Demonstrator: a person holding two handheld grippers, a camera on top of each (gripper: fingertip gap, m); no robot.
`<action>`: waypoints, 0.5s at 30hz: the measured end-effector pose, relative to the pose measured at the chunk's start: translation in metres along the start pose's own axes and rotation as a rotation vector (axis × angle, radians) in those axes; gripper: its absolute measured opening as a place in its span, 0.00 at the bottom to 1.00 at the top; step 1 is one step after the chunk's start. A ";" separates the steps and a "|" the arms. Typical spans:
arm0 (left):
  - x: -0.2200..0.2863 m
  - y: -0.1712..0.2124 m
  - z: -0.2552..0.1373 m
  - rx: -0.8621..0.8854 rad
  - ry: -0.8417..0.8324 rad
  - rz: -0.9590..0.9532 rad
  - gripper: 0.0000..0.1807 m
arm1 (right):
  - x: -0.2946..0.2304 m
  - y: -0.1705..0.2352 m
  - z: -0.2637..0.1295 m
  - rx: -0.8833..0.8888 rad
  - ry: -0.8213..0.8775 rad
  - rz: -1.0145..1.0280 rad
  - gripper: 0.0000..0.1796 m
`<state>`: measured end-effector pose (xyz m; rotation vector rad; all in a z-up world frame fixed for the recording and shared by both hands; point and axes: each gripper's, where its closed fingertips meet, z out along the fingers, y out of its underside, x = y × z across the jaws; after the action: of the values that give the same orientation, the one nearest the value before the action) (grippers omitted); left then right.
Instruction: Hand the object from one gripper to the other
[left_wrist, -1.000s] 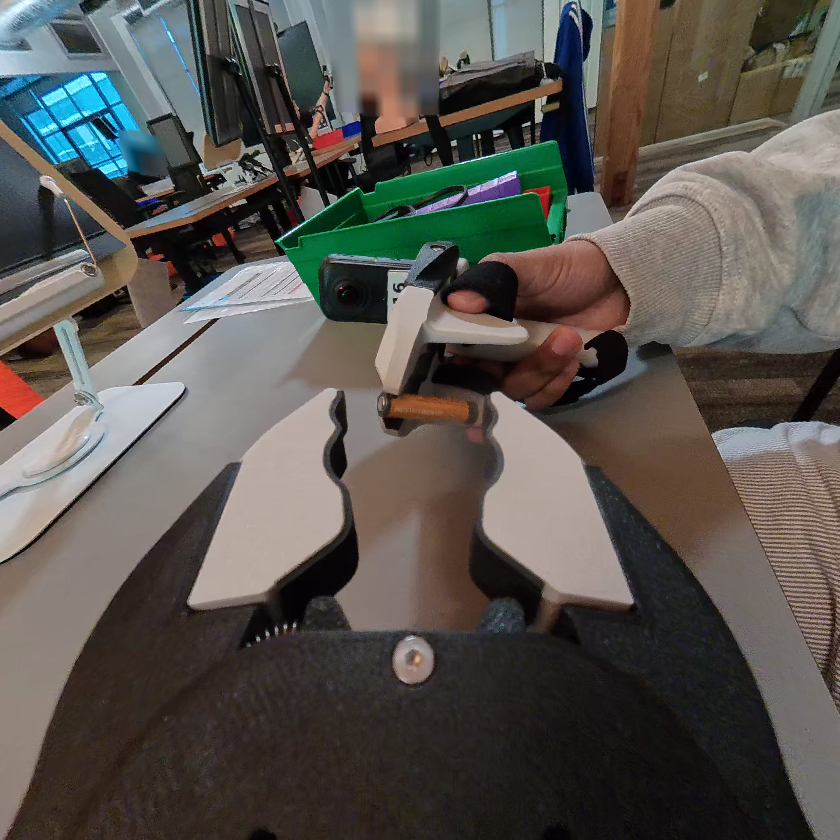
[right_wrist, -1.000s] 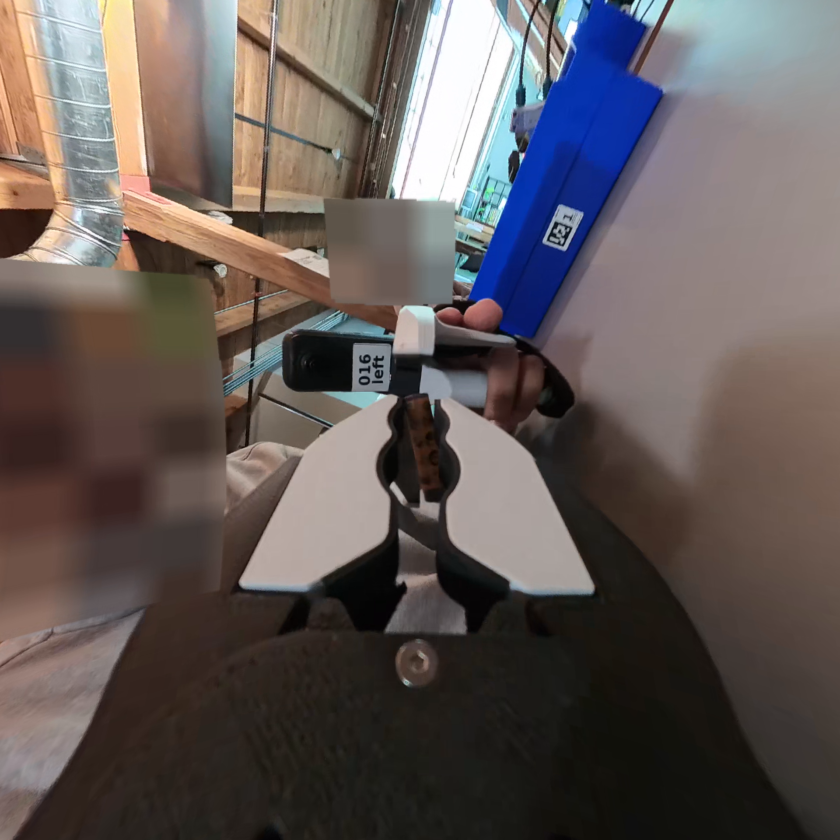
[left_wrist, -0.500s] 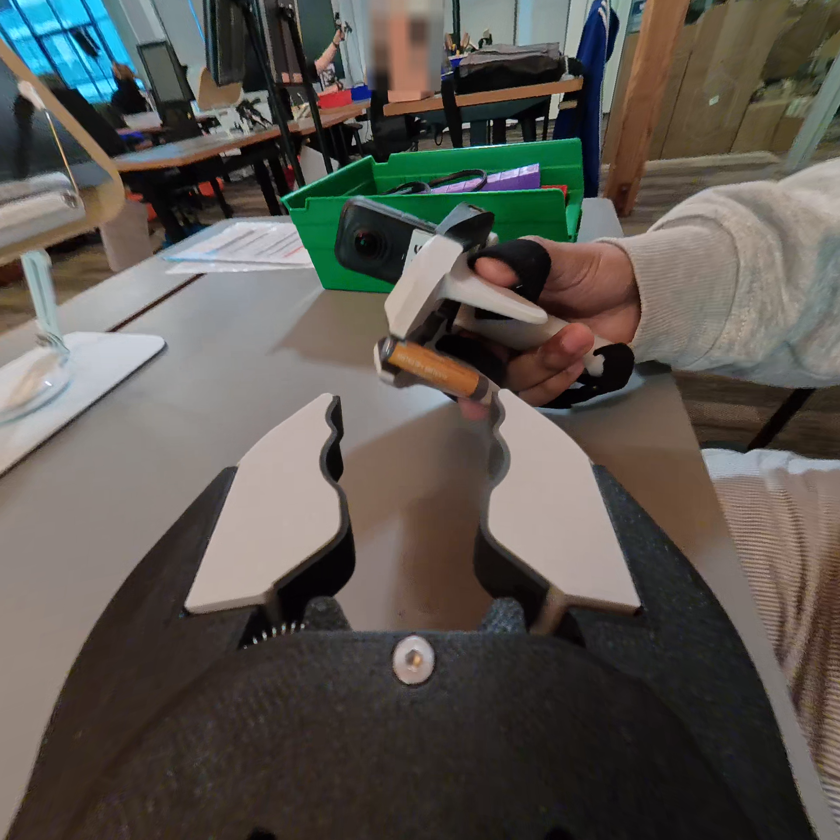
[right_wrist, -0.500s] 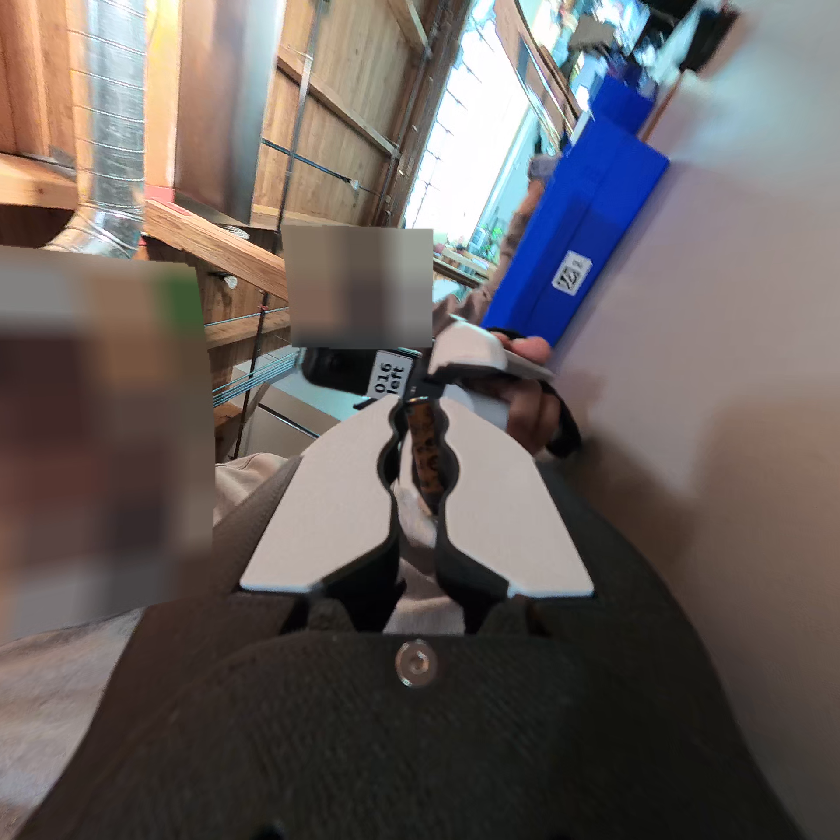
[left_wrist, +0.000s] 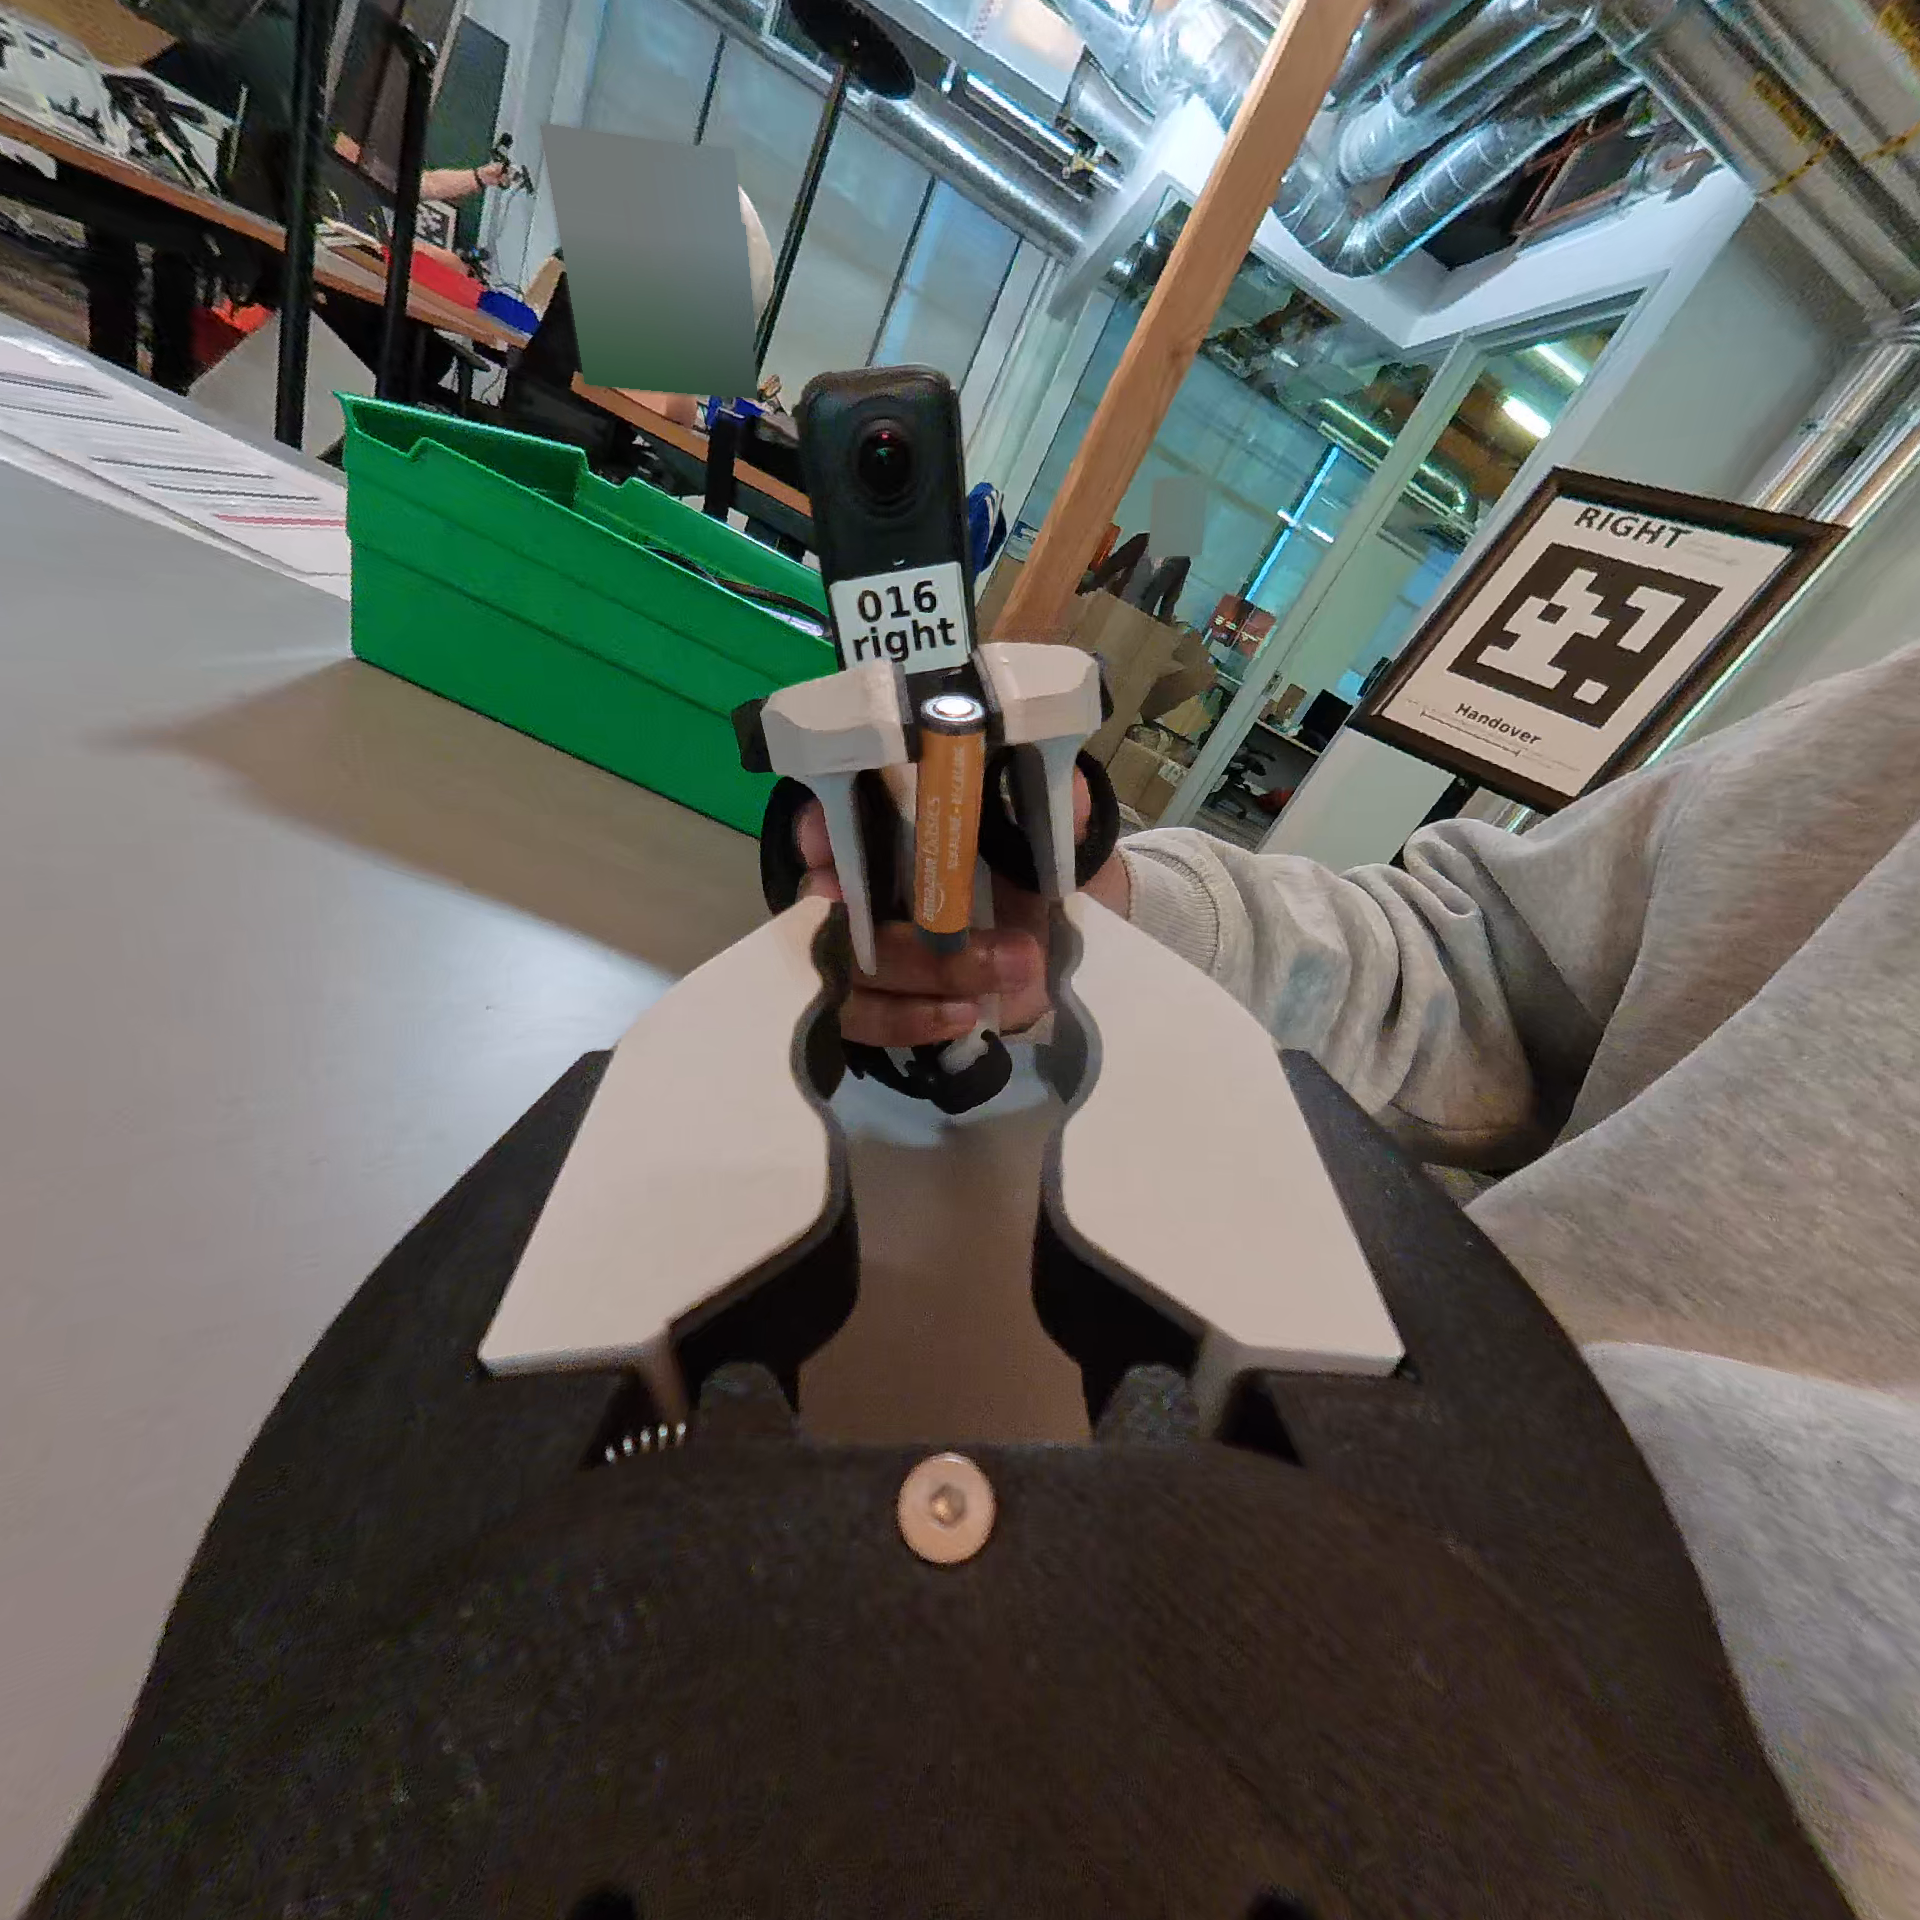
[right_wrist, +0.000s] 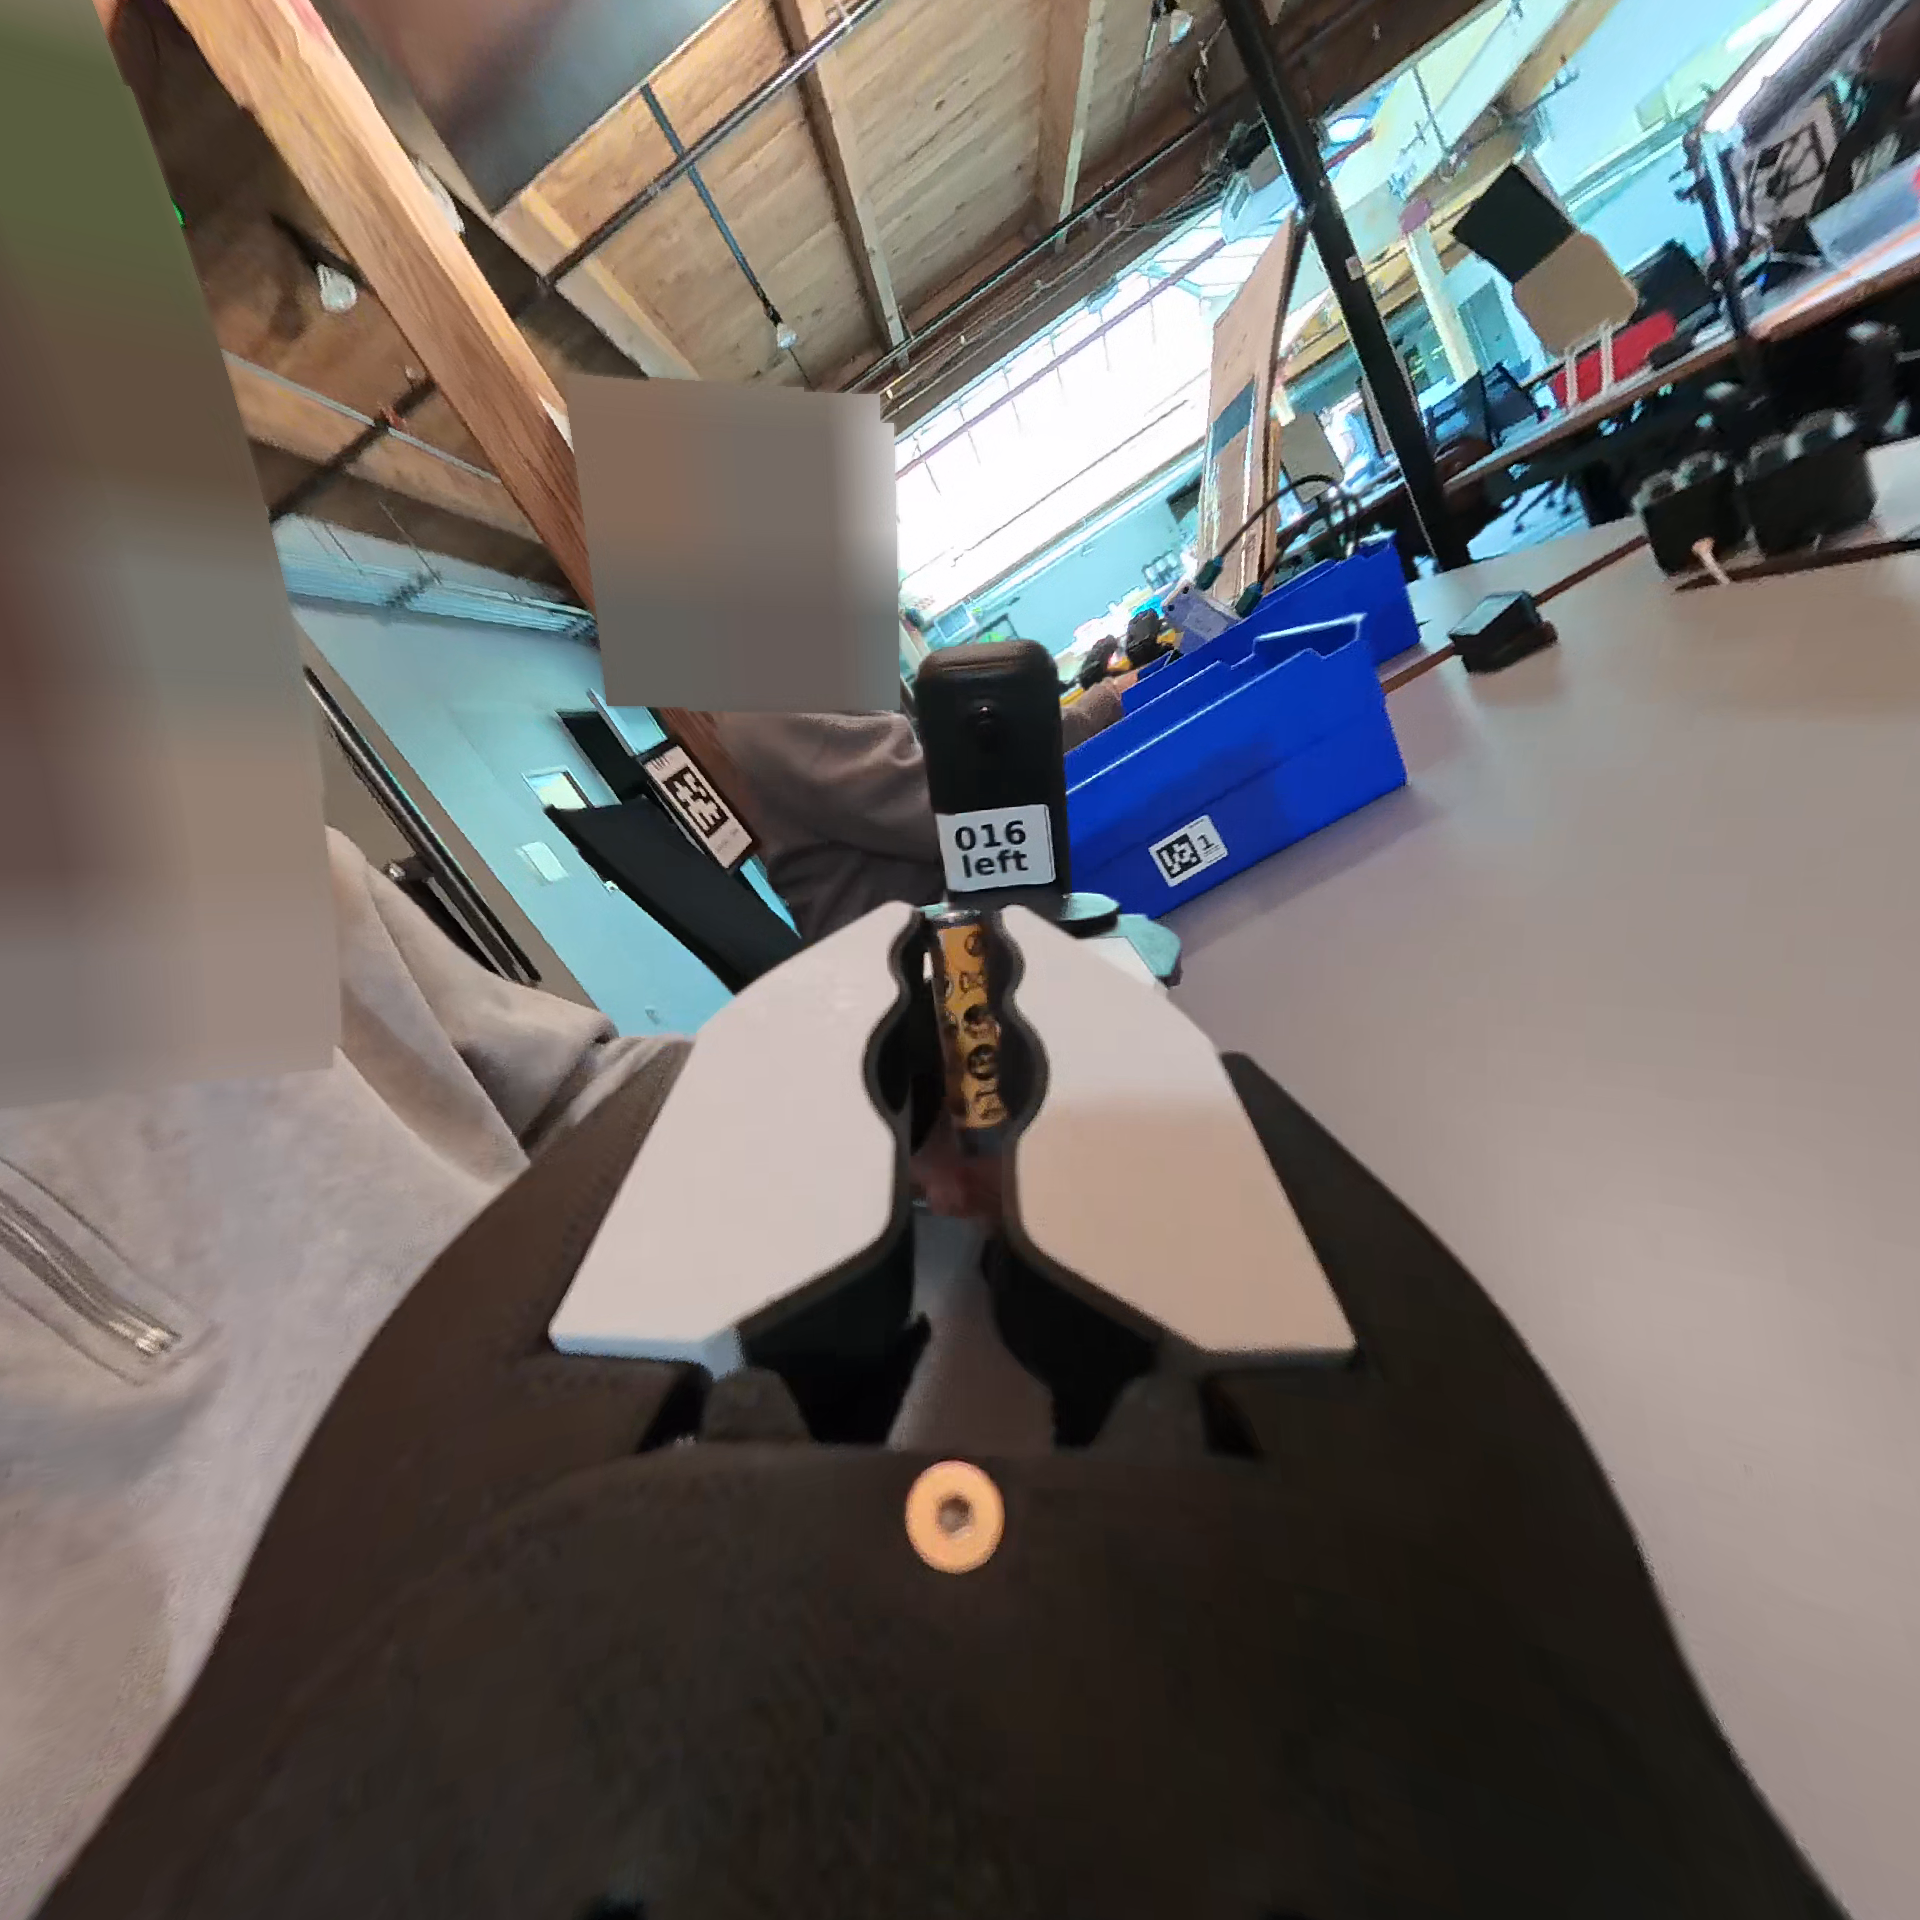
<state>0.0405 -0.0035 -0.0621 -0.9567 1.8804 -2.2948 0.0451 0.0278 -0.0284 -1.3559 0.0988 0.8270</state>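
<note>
Orange battery (left_wrist: 943, 831) stands upright at frame centre, pinched by the right gripper (left_wrist: 930, 821). The left gripper (left_wrist: 940, 966) sits spread just below it, not touching. Bare grey table (left_wrist: 260, 935) lies open at left; a green bin (left_wrist: 540, 592) stands behind.

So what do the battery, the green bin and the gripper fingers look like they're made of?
Battery: metal, apparently, given its shiny silver end cap, under a glossy orange printed wrap. Green bin: moulded plastic, uniform colour, slight sheen. Left gripper fingers: matte pale grey plates, probably plastic; the look leaves it open.
</note>
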 end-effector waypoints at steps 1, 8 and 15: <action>0.000 0.000 0.000 -0.001 0.003 0.003 0.19 | -0.001 0.001 0.001 -0.005 0.002 -0.025 0.07; 0.003 -0.005 -0.005 0.020 0.037 -0.013 0.06 | -0.003 -0.002 0.000 0.008 0.015 -0.090 0.06; -0.001 -0.014 -0.014 0.065 0.037 -0.051 0.06 | 0.001 -0.010 -0.006 0.058 0.030 -0.067 0.06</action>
<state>0.0402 0.0128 -0.0510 -0.9730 1.8030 -2.4022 0.0534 0.0234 -0.0224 -1.3108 0.0999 0.7423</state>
